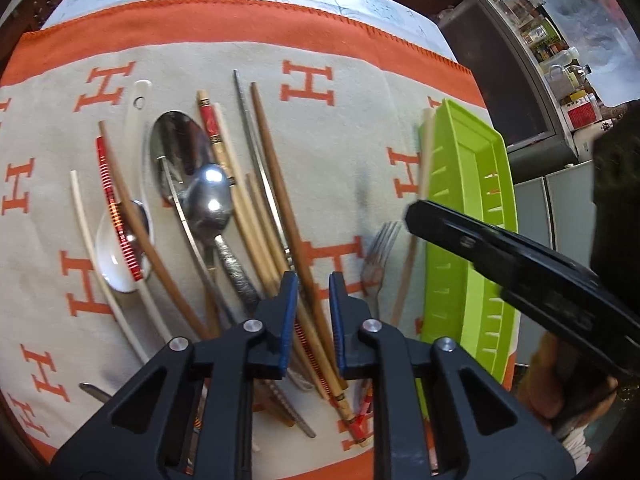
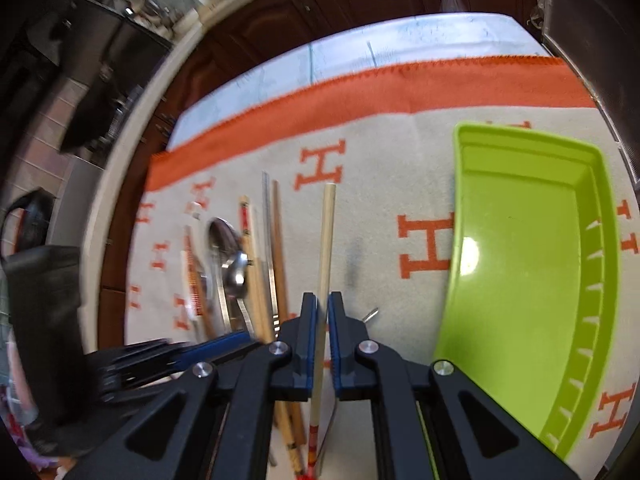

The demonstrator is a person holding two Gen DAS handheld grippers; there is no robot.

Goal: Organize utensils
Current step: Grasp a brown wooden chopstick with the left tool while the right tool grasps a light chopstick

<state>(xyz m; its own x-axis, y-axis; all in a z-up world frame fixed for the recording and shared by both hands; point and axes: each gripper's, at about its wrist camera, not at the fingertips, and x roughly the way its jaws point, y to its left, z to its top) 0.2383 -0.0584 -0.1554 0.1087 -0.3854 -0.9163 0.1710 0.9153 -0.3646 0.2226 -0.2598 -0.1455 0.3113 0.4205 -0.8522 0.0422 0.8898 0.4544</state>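
Where the right gripper closes on a pale chopstick, the stick runs lengthwise between the blue pads and juts forward, lifted above the orange-lettered cloth. Left gripper hovers part-open, holding nothing, over the heap of chopsticks and spoons. A fork lies just beside the green tray, right of the held stick, on the counter.
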